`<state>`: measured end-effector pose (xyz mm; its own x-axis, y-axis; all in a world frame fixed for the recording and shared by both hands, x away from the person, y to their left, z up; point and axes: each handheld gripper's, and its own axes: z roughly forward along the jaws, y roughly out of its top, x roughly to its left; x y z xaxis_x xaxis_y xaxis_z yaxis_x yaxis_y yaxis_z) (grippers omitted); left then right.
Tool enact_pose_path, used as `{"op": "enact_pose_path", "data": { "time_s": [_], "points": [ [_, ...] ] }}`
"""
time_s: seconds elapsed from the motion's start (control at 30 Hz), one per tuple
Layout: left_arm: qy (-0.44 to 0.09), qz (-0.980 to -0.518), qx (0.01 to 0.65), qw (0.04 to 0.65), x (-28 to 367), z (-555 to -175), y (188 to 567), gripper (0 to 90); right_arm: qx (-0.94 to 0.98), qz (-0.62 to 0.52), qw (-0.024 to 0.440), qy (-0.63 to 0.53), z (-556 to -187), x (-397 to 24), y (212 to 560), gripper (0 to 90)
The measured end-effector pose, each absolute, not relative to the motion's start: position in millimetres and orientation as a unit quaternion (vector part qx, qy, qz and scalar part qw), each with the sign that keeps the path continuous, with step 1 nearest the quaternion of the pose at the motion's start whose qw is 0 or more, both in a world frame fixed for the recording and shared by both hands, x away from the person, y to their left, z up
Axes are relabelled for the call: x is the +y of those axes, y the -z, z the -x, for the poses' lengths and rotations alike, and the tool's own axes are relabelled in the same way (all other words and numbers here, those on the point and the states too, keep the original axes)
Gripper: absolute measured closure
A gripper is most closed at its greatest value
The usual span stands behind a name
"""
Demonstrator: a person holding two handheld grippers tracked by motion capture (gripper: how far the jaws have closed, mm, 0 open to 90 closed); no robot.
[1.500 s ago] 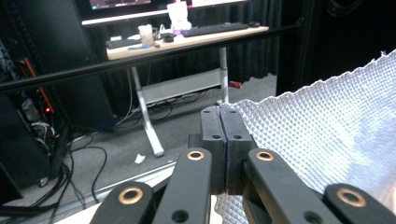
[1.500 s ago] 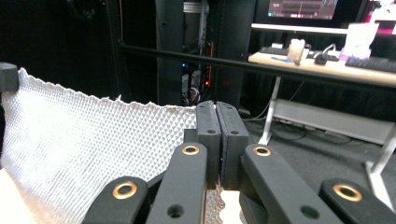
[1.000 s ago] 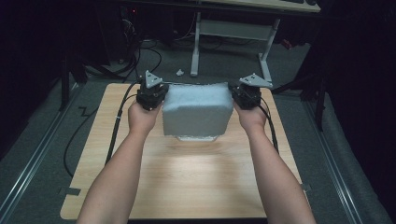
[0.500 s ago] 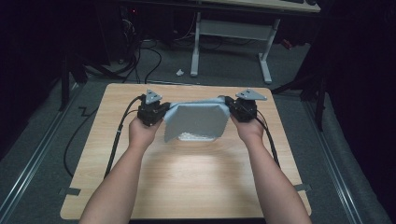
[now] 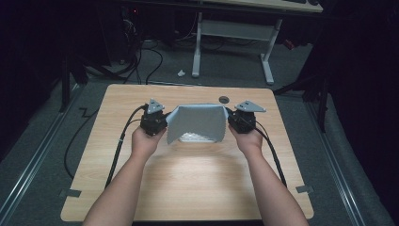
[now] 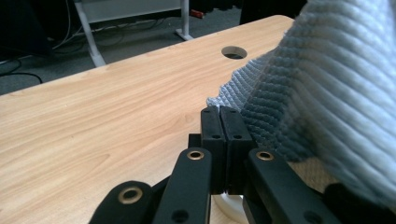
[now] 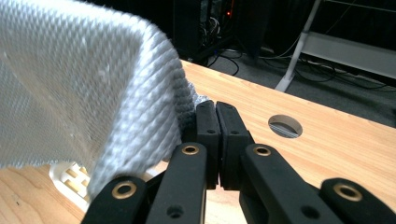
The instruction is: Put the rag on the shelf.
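Observation:
A light grey-blue ribbed cloth (image 5: pixel 197 120) hangs stretched between both grippers, low over the wooden table (image 5: pixel 188 188). My left gripper (image 5: pixel 164 121) is shut on the cloth's left corner, and my right gripper (image 5: pixel 229 118) is shut on its right corner. In the left gripper view the jaws (image 6: pixel 219 112) are pressed together at the cloth (image 6: pixel 317 93) edge. The right gripper view shows the same (image 7: pixel 215 108), with the cloth (image 7: pixel 84 84) draping to the left. A white slatted object (image 5: pixel 195 138) peeks out beneath the cloth (image 7: pixel 70 179); most of it is hidden.
A round cable hole (image 5: pixel 224 99) is cut into the table just behind the cloth. Black cables (image 5: pixel 117 150) trail from the grippers over the table's sides. A white desk frame (image 5: pixel 235 33) stands on the floor beyond.
Both hands have come down and slightly forward with the cloth. It was held up as a broad sheet; now it sags low over the white object.

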<state>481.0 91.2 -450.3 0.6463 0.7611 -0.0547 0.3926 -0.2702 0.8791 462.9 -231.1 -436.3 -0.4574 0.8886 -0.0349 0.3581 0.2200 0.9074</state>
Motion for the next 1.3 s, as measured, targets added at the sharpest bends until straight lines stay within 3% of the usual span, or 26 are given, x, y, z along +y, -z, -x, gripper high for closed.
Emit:
{"op": "enact_pose_path", "data": {
  "time_s": [1.0, 1.3],
  "points": [
    [-0.179, -0.775, 0.383, 0.47, 94, -472, 476, 87.9, 0.731, -0.455, 0.274, -0.429, -463, -235, 474, 89.6],
    [-0.188, -0.759, 0.403, 0.476, 103, -474, 473, 76.0, 0.721, -0.462, 0.283, -0.432, -461, -240, 471, 82.8]
  ]
}}
